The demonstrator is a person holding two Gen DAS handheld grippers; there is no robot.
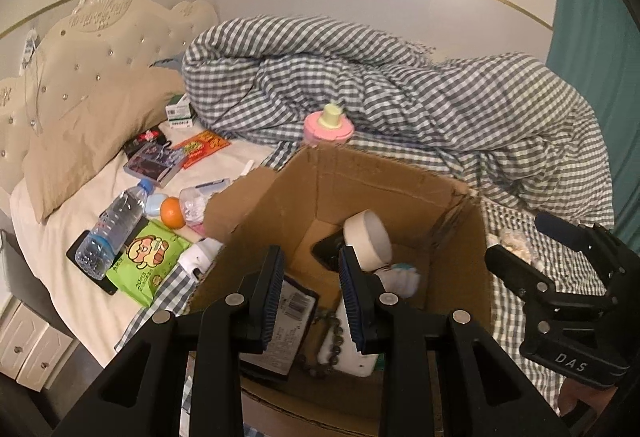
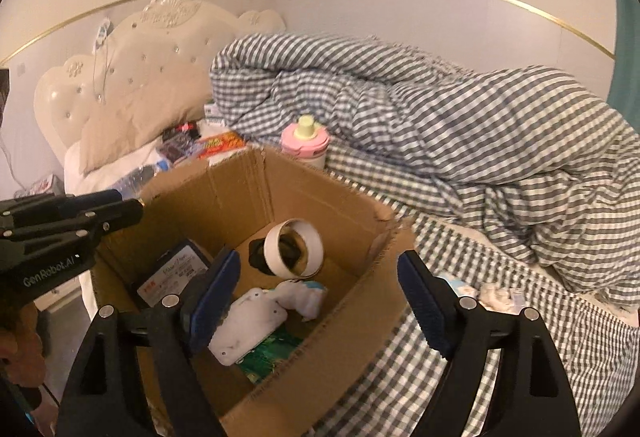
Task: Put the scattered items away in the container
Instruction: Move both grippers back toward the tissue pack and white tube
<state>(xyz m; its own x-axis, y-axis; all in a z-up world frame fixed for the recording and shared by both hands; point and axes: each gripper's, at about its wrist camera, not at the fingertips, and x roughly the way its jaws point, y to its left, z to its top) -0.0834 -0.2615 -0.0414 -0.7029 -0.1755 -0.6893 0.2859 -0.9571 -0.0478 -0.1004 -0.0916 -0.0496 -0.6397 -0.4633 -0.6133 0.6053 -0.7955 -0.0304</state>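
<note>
Left gripper [image 1: 312, 301], "GenRobot.AI", and right gripper [image 2: 320, 301], "DAS", spread, empty above cardboard box [image 2: 256, 189].

A home bedroom: tufted headboard [image 1: 100, 37], pillow [image 1: 92, 125], gingham duvet [image 1: 400, 85].
</note>
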